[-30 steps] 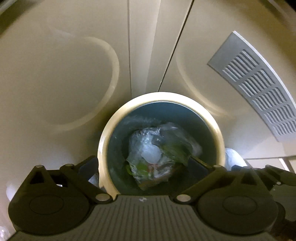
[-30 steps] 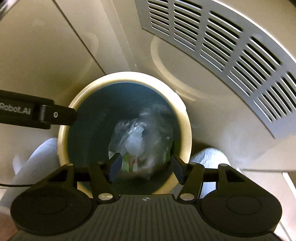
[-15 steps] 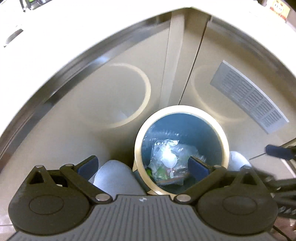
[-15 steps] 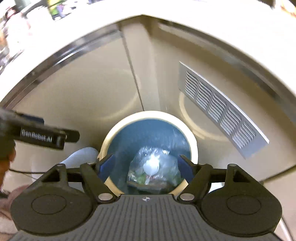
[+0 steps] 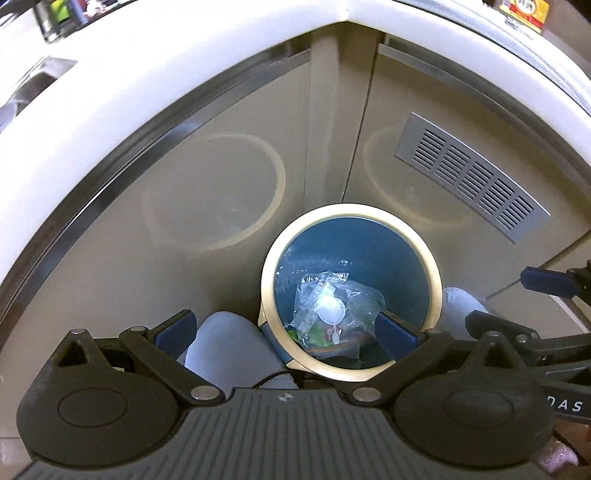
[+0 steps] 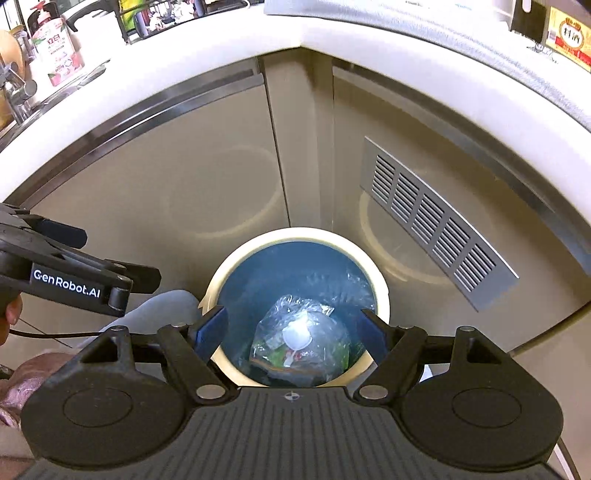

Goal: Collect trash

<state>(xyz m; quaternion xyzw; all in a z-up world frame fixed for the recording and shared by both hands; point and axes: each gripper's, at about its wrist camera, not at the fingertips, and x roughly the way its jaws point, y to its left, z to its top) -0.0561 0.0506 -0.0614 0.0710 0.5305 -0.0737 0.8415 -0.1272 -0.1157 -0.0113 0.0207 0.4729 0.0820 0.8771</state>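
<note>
A round bin with a cream rim (image 5: 271, 258) (image 6: 295, 233) and a blue inside stands on the floor in a cabinet corner. At its bottom lies a clear plastic bag of trash (image 5: 332, 314) (image 6: 299, 339) with a white disc and green scraps inside. My left gripper (image 5: 284, 332) hangs open above the bin's left rim, one pad outside the bin and one over it. My right gripper (image 6: 291, 330) is open above the bin, with its pads over the rim on either side and nothing between them. Each gripper shows in the other's view: left gripper (image 6: 66, 280), right gripper (image 5: 546, 284).
Beige cabinet doors meet in a corner behind the bin, with a grey vent grille (image 5: 469, 181) (image 6: 436, 225) on the right door. A white countertop (image 6: 332, 33) runs above, with a soap bottle (image 6: 55, 48) on it. Grey-clad feet (image 5: 221, 343) (image 5: 461, 302) flank the bin.
Both grippers have risen and drawn back from the bin, so the countertop now shows. The right jaws have spread wider. The trash bag stays in the bin.
</note>
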